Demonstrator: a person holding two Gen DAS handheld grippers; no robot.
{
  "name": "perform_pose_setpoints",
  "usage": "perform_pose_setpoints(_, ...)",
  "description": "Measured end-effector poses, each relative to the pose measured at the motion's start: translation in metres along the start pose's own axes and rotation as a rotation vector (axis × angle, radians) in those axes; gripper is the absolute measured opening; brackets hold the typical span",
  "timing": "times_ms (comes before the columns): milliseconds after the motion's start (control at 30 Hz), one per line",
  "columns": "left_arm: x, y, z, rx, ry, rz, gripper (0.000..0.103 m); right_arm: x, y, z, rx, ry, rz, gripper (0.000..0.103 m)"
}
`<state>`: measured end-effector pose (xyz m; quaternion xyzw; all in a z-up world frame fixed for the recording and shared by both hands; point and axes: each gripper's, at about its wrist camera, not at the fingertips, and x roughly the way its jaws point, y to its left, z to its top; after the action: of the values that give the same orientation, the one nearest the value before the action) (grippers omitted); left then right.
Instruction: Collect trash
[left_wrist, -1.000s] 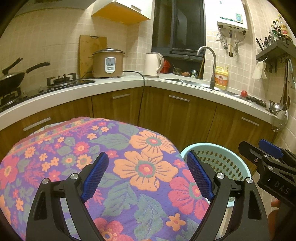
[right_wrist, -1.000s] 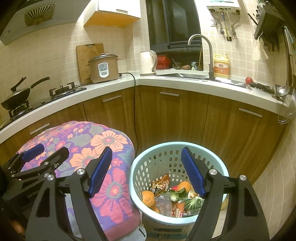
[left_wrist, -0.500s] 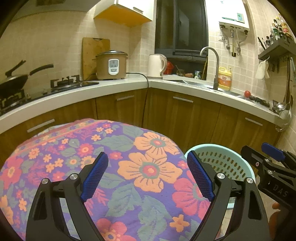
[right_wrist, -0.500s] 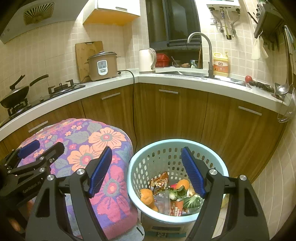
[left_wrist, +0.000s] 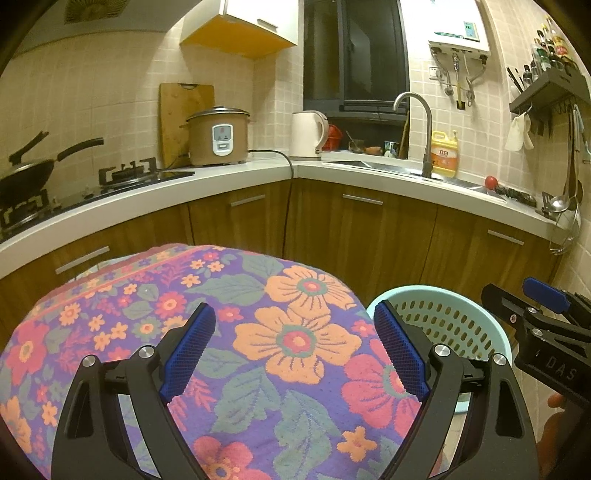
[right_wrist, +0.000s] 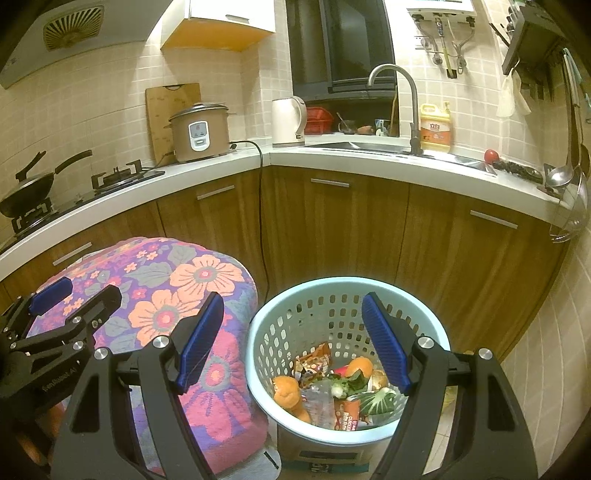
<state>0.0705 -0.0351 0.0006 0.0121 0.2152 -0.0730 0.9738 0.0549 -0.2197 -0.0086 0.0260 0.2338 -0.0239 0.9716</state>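
**Trash sits in the basket; both hand-held grippers empty**

Trash (right_wrist: 332, 387) lies heaped in the bottom of the pale blue basket (right_wrist: 424, 306), at about five o'clock from the flowered cloth (left_wrist: 258, 332) that drapes the low table.

On the left, my left hand-held gripper (left_wrist: 295, 350) hangs over that cloth, its blue pads spread wide with nothing between them. I see no scraps on the cloth from here.

On the right, my right hand-held gripper (right_wrist: 293, 339) points down at the basket, jaws wide apart and holding nothing; the basket mouth shows between the pads.

Risks, as I judge them: the basket stands just beside the draped edge, so a low sweep could snag the cloth or nudge the basket over and spill the pile. The two tools are also close, so they could knock together if I cross them.

Counts: one basket, one cloth, two hand-held grippers. In the heap I make out at least two orange pieces of fruit or peel (right_wrist: 288, 387), some green leaves (right_wrist: 376, 400) and a few printed wrappers (right_wrist: 314, 360); the rest is too jumbled to count.
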Motion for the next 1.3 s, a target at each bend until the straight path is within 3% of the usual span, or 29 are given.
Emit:
perform_pose_setpoints(1000,-0.0004,-0.0008,0.0001,0.002,0.002,0.0,0.087,0.0047,-0.0025,-0.0042,0.004,0.012,-0.01,0.073)
perform_pose_setpoints(1133,-0.0008,-0.0014,0.0002,0.002,0.004,-0.01,0.093,0.0049,-0.003,-0.0054,0.006,0.009,-0.012,0.073)
perform_pose_setpoints(1300,0.001,0.0015,0.0002,-0.012,0.019,-0.013,0.093,0.0047,-0.0033,-0.0058,0.005,0.01,-0.013,0.073)
